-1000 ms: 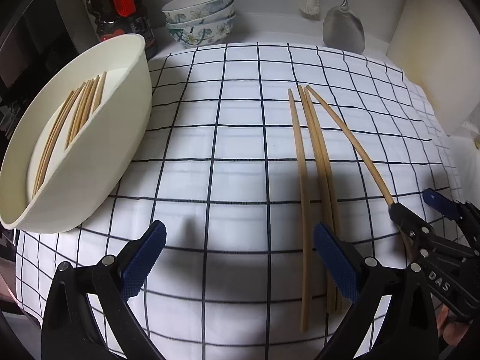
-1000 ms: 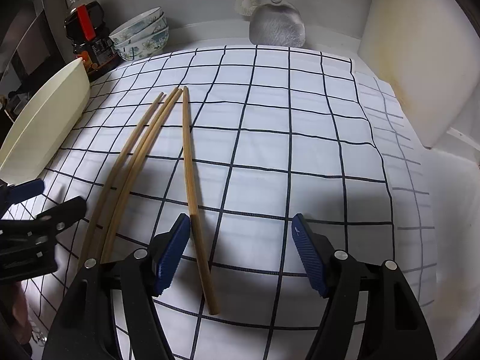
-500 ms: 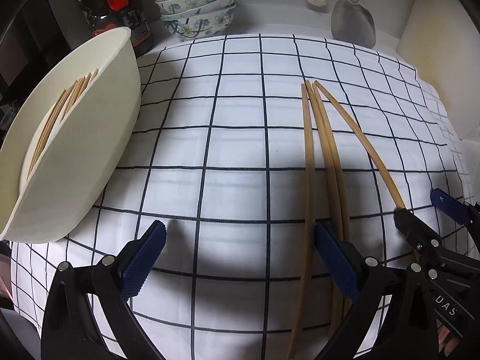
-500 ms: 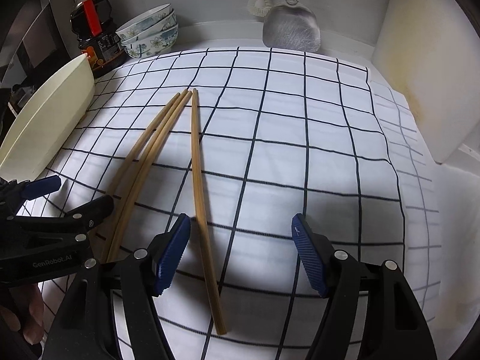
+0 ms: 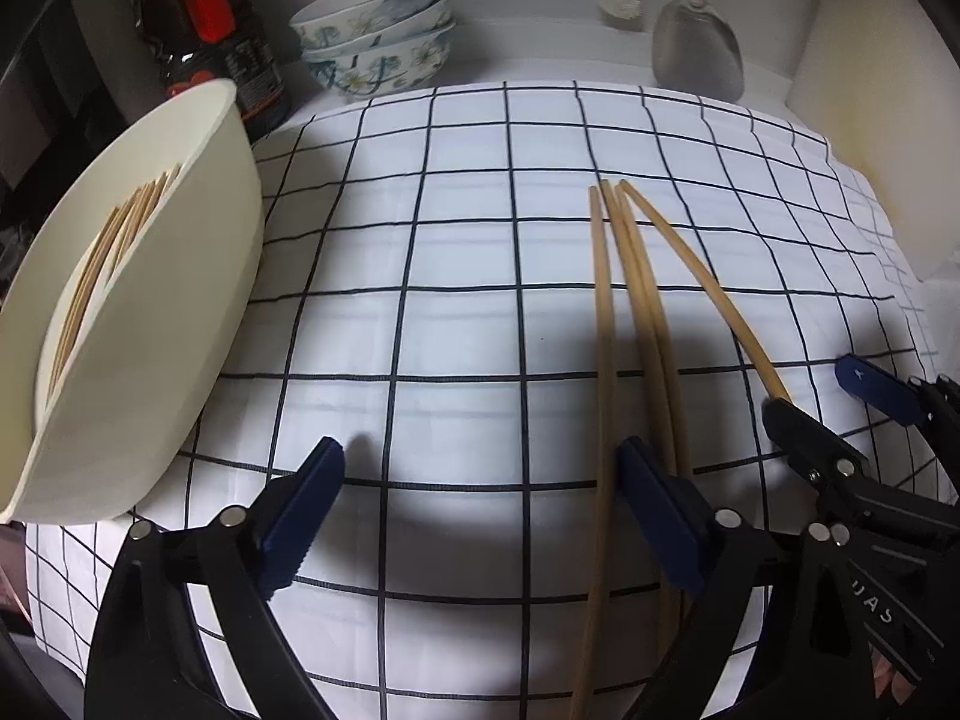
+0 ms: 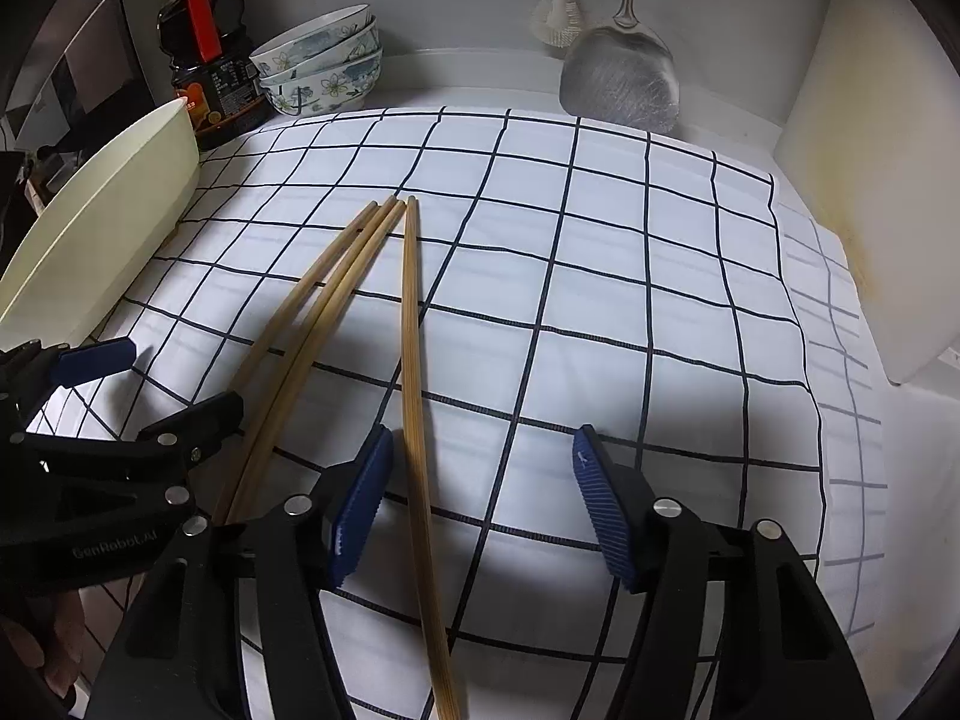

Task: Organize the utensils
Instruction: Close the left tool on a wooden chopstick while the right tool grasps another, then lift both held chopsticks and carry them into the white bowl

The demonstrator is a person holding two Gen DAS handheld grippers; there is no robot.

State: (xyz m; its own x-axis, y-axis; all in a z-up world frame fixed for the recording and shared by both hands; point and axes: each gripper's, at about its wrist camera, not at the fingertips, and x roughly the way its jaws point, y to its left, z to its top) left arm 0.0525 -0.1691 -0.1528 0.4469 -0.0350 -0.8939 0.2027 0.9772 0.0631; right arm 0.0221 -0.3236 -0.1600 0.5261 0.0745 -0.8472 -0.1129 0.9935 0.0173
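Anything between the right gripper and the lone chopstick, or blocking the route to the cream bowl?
Nothing blocks the lone chopstick: it lies between the closing jaws of the right gripper. Toward the cream bowl, the three other chopsticks and the left gripper sit on the cloth route.

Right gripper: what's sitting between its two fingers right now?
One chopstick lies on the checked cloth between the closing fingers of the right gripper, close to the left pad but apparently untouched. The right wrist view shows it.
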